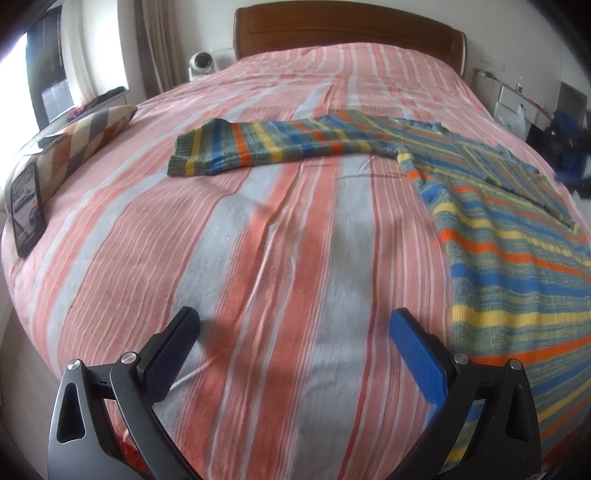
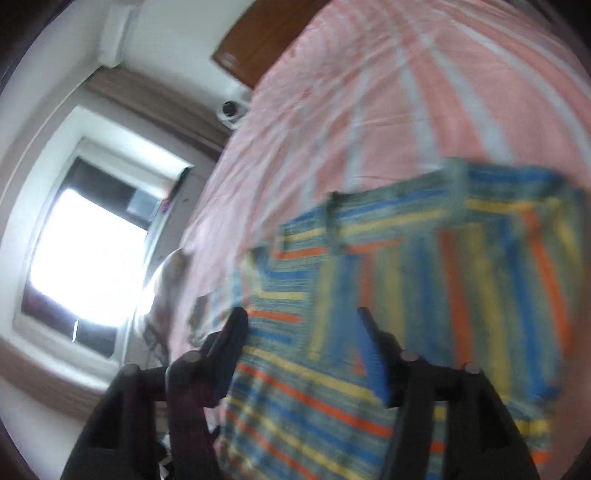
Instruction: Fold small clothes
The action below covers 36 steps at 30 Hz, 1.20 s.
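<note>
One bed [image 1: 280, 258] fills the view, covered in a sheet striped pink, salmon and grey, with one brown wooden headboard [image 1: 347, 33] at twelve o'clock.

One striped knitted sweater [image 1: 509, 258], in blue, yellow, orange and green, lies flat on the bed at about two to four o'clock in my left view. One sleeve [image 1: 280, 147] stretches out across the bed toward ten o'clock. On the far side a part already appears folded in over the body.

One patterned cushion [image 1: 92, 129] sits at the bed's edge at ten o'clock, with one dark phone [image 1: 27, 206] propped beside it at nine o'clock. One small white round camera [image 1: 201, 62] stands at eleven o'clock by the headboard.

I hold two grippers. My left gripper [image 1: 295, 328] hangs wide open above bare sheet at six o'clock, holding nothing, with the sweater's hem just beside its blue finger. My right gripper [image 2: 303, 325] hovers over the sweater's body, fingers apart and empty; that view is blurred, so I cannot tell whether it touches the knit.

Risks, as I judge them: the loose knit could stretch or drag if I pinch only one layer, pulling the folded part open. Grabbing sheet together with the sleeve would wrinkle the fold. The long sleeve could land crooked.
</note>
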{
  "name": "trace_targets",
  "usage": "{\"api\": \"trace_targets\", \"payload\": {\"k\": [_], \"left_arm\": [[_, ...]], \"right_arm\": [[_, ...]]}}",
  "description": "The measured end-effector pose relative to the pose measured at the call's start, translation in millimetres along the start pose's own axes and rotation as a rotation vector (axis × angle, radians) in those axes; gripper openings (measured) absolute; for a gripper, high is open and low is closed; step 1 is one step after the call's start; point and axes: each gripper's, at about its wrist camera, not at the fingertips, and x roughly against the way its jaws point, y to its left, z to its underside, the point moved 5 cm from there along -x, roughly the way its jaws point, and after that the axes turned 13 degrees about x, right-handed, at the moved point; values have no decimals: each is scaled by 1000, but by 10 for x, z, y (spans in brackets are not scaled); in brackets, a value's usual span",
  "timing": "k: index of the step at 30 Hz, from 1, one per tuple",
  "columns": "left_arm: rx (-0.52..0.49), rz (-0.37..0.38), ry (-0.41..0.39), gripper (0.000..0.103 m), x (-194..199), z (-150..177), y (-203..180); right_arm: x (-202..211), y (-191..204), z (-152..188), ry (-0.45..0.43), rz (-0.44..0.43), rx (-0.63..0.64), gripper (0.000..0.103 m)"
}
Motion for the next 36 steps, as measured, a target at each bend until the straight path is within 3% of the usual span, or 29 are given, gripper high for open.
{"api": "trace_targets", "payload": {"k": [2, 4, 6, 8, 12, 14, 16, 18, 22, 24, 25, 26, 28, 29, 30, 32, 33, 35, 36], "left_arm": [[-9, -1, -2, 103, 17, 16, -17], [-15, -3, -5, 103, 33, 33, -35], [-20, -7, -6, 103, 17, 28, -58], [-25, -15, -7, 103, 4, 29, -78], [-28, -20, -9, 103, 7, 38, -86], [-25, -19, -8, 103, 20, 45, -78], [-23, -16, -7, 103, 23, 47, -72], [-23, -13, -4, 103, 2, 30, -79], [-24, -8, -2, 103, -12, 20, -77], [-18, -2, 0, 103, -12, 17, -65], [-15, -1, 2, 103, -16, 15, -62], [-14, -2, 2, 103, -24, 11, -60], [-16, -5, 1, 103, -39, 2, -64], [-14, -3, 2, 103, -41, 0, -64], [-12, -2, 3, 103, -41, 1, -64], [-3, 2, 8, 103, -58, -2, -59], [-1, 2, 8, 103, -60, -3, -56], [-2, 2, 7, 103, -65, -6, -54], [-3, 2, 8, 103, -67, -4, -53]], "right_arm": [[164, -408, 170, 47, 142, -22, 59], [420, -684, 301, 29, 280, 1, 59], [545, -799, 312, 20, 343, 42, 56], [506, -784, 310, 48, 344, 80, 47], [207, -820, 297, 129, 477, 143, 44], [71, -837, 321, 144, 468, 129, 3], [144, -959, 340, 103, 525, 99, 5], [171, -1112, 428, 121, 543, 45, 4], [111, -988, 355, 154, 546, 112, 8], [222, -942, 215, 105, 550, 109, 11], [287, -921, 130, 62, 530, 99, 11], [326, -872, 12, 11, 455, 85, 11], [251, -818, -120, 1, 340, 59, 11], [166, -835, -162, 18, 341, 52, 11], [86, -885, -168, 43, 360, 49, 11], [-95, -1161, -56, 156, 489, 18, 12], [-71, -1248, 9, 170, 530, 6, 8], [35, -1255, 18, 97, 532, -6, 7], [110, -1202, 22, 69, 546, 6, 12]]}}
